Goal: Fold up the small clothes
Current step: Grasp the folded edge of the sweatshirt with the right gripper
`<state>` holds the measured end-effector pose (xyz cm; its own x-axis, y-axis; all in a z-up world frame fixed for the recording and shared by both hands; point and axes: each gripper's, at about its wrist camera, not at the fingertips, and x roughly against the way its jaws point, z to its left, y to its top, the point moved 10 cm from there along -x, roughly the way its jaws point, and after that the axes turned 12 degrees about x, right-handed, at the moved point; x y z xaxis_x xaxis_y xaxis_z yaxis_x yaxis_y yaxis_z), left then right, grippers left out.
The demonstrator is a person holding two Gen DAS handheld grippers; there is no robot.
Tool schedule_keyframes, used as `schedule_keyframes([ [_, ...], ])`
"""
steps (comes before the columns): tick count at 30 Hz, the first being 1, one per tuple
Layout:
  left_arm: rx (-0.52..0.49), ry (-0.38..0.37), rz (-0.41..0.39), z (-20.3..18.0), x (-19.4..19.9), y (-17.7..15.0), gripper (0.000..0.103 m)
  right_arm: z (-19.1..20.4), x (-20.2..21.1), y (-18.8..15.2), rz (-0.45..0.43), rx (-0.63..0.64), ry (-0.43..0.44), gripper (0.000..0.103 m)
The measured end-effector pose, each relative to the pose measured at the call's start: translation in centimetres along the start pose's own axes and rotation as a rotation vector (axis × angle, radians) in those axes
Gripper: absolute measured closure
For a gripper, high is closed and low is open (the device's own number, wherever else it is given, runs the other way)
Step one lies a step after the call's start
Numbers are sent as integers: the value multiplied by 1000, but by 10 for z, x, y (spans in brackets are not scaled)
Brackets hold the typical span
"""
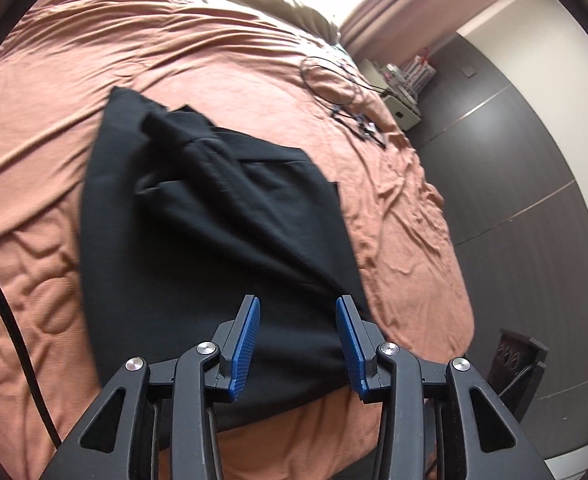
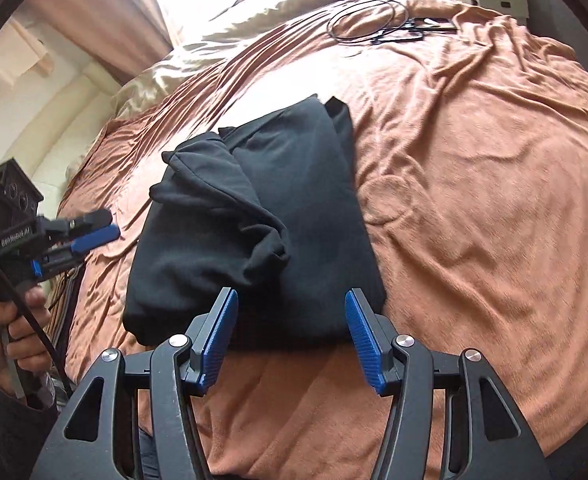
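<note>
Left gripper [image 1: 298, 312] hovering with jaws apart, empty, over black garment [image 1: 221, 240], partly folded and rumpled on rust-orange bedspread [image 1: 53, 80], cables [image 1: 346, 92] beyond

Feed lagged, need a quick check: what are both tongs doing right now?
Left tongs: open, holding nothing, above the black garment.
Right tongs: open, holding nothing, at the garment's near edge.

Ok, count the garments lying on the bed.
1: a black garment, partly folded, lies mid-bed on the rust-brown bedspread, just ahead of both open grippers. Only cables lie further back. More clothes may sit outside these views.
</note>
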<state>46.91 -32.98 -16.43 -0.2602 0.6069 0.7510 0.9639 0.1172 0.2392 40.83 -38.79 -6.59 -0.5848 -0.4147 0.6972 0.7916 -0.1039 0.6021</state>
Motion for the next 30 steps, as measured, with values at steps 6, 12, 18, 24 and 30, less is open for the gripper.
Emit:
schedule_keyframes([
  [6, 40, 62, -16, 48, 14, 1, 61, 4, -34, 23, 45, 55, -5, 49],
  [12, 92, 97, -19, 89, 21, -2, 61, 16, -72, 41, 113, 131, -32, 49],
  [18, 141, 102, -7, 120, 19, -8, 61, 35, -106, 56, 163, 227, -54, 52],
  [24, 180, 114, 8, 141, 15, -15, 61, 53, -129, 68, 205, 352, -106, 58],
  [30, 188, 114, 9, 145, 14, -19, 61, 54, -138, 75, 215, 376, -132, 94],
])
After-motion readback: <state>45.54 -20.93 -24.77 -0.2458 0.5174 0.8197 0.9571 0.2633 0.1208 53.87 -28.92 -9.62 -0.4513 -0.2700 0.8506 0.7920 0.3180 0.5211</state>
